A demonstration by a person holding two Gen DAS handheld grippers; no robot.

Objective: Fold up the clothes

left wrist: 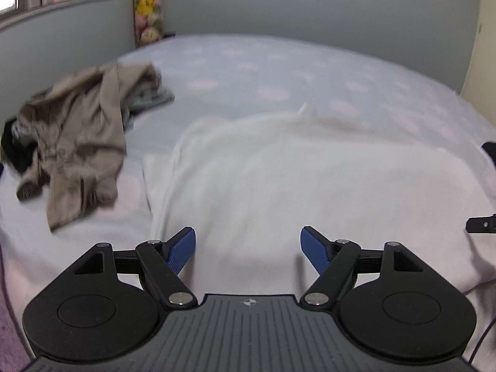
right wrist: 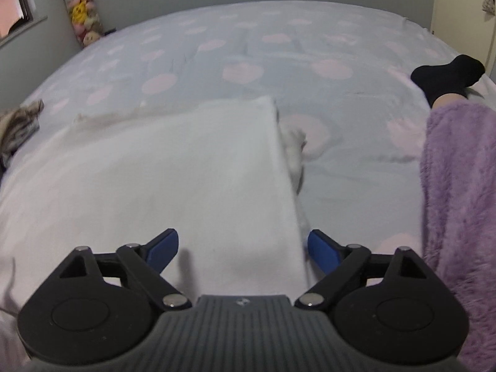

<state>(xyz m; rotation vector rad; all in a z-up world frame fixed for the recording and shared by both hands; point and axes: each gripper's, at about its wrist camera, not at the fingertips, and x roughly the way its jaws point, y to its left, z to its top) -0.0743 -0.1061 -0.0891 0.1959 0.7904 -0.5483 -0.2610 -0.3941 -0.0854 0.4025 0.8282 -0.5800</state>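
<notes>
A white garment (left wrist: 279, 179) lies spread flat on the bed, partly folded, with a straight folded edge on its right side in the right wrist view (right wrist: 186, 170). My left gripper (left wrist: 248, 248) is open and empty, over the garment's near part. My right gripper (right wrist: 243, 248) is open and empty, over the garment's near right edge; its right blue fingertip (right wrist: 322, 251) sits just off the folded edge. A bit of the right gripper (left wrist: 482, 224) shows at the right of the left wrist view.
A crumpled tan garment (left wrist: 80, 142) lies on dark and grey clothes at the bed's left (right wrist: 18, 124). The bedsheet (right wrist: 248, 62) is pale with pink spots. The person's leg in purple fleece (right wrist: 458, 201) and black sock (right wrist: 446, 74) rests at right. Walls stand behind.
</notes>
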